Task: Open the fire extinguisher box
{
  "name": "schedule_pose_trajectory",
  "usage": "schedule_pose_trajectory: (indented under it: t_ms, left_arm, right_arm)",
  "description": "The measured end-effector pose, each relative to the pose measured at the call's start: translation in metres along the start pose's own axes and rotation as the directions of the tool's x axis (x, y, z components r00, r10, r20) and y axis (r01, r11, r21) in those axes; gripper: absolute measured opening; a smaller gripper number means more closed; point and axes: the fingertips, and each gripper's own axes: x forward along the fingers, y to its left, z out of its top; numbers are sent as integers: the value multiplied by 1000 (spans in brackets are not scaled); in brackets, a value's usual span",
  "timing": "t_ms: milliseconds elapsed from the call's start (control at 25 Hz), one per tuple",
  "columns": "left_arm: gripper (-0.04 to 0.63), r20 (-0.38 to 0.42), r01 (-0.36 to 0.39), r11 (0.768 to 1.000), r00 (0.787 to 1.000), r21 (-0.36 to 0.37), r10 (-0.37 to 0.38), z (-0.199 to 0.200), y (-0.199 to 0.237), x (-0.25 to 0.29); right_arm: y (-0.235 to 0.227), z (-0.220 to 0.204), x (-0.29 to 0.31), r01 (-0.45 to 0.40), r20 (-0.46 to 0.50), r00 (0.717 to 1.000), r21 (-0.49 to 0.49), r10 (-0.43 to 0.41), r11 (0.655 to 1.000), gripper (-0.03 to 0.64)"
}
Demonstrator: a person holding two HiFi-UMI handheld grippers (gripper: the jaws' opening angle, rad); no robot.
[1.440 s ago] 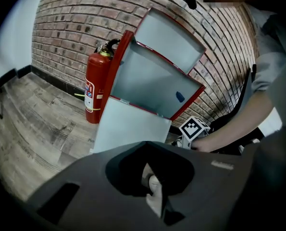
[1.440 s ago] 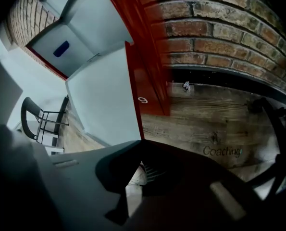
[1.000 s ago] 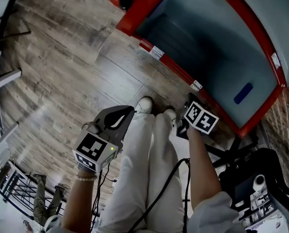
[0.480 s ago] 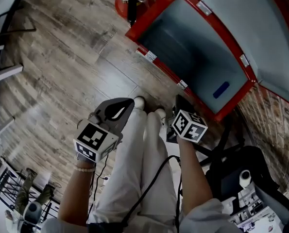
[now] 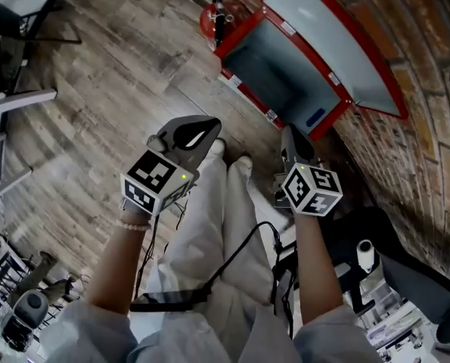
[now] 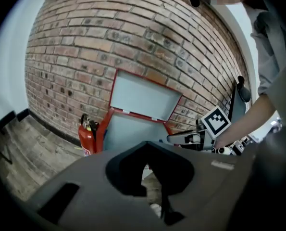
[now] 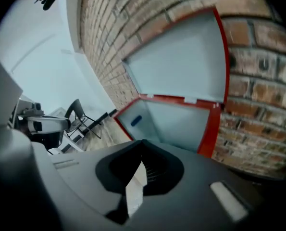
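Note:
The red-framed fire extinguisher box [image 5: 285, 78] stands open on the floor against the brick wall, with its grey lid [image 5: 334, 40] leaning up on the bricks. A blue handle [image 5: 314, 117] shows inside the box's near edge. A red fire extinguisher [image 5: 215, 17] stands just left of the box. My left gripper [image 5: 200, 132] is shut and holds nothing, short of the box above the person's white trousers. My right gripper [image 5: 291, 138] is shut and holds nothing too, close to the box's near corner. The left gripper view shows the box [image 6: 128, 131], lid [image 6: 145, 97] and extinguisher [image 6: 87, 134]. The right gripper view faces the lid [image 7: 181, 66].
A brick wall [image 5: 429, 112] runs behind the box, above a wood-plank floor [image 5: 96, 104]. Black chair legs [image 5: 20, 29] stand at the far left. Dark equipment with cables [image 5: 383, 271] sits at the lower right. The person's legs [image 5: 225, 225] and shoes lie between the grippers.
The head view has pulled back, so the box looks smaller and farther off. Both grippers have drawn away from the box and stay shut. The lid now shows fully against the wall.

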Motion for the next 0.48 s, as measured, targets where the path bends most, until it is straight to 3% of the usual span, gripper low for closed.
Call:
schedule_pose_trajectory:
  t_ms: [240,480]
  left_arm:
    - [-3,53,-38,996,998,79,34,69,-33,-50]
    - [-3,128,-60,987,991,151,40,126,-74,-95]
  right_arm:
    - [33,81,-73,-26,120,992,-81,36,996,6]
    - [65,130,-142,-26,210,975,-183,65,983,6]
